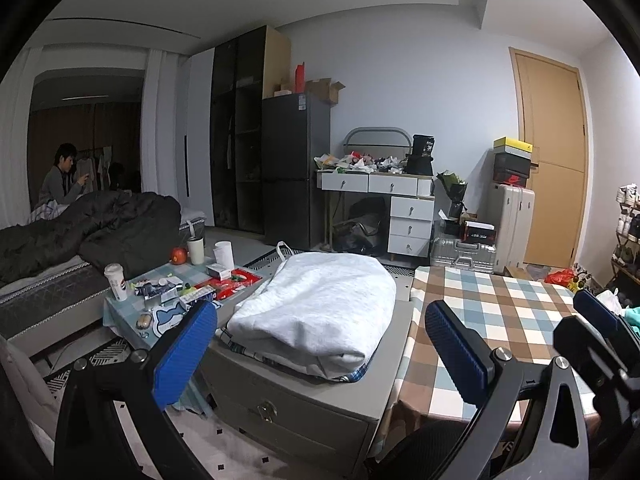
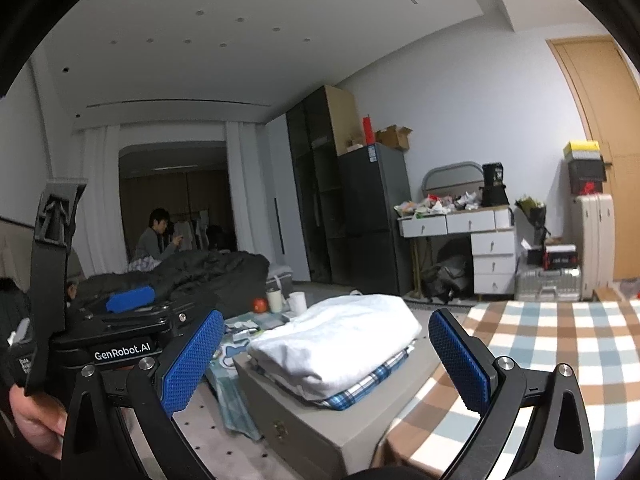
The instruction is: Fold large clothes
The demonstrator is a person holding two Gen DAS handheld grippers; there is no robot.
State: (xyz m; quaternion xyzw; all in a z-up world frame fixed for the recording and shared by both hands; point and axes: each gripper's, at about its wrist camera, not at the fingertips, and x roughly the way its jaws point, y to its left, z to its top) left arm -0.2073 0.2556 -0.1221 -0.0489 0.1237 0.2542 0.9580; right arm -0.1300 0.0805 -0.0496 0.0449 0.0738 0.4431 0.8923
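At the far left of the left wrist view a person (image 1: 60, 178) sat on a bed (image 1: 48, 292) under a dark quilt (image 1: 100, 224), taking no part in the work. Next along, a low side table (image 1: 120, 312) carried cups, packets and a red fruit.

The left gripper (image 1: 320, 344) hung in the air with its blue pads spread wide, holding nothing. Straight ahead of it, framed between the pads, a white folded garment (image 1: 320, 312) lay on top of a blue plaid garment (image 1: 356, 376), the stack resting on a grey drawer chest (image 1: 288, 396). The white bundle's long axis ran away from the camera and slightly to the right, with its rounded near end facing the gripper.

The right gripper (image 2: 328, 360) was likewise released and empty. In its own view the same stack (image 2: 336, 340) sat ahead and a little left of centre, with the left gripper's body (image 2: 120, 332) and the hand (image 2: 36, 420) holding it at the left edge. Both grippers were about equally near the stack, neither touching it.

To the right, touching the chest's side, stood a table under a checked cloth (image 1: 492, 312), its near surface bare. Judging from this, the folded pile looked finished, and the next garment would need to be laid on the checked cloth. A glimpse of teal fabric (image 1: 632, 316) showed at the far right edge, nearer the right hand.
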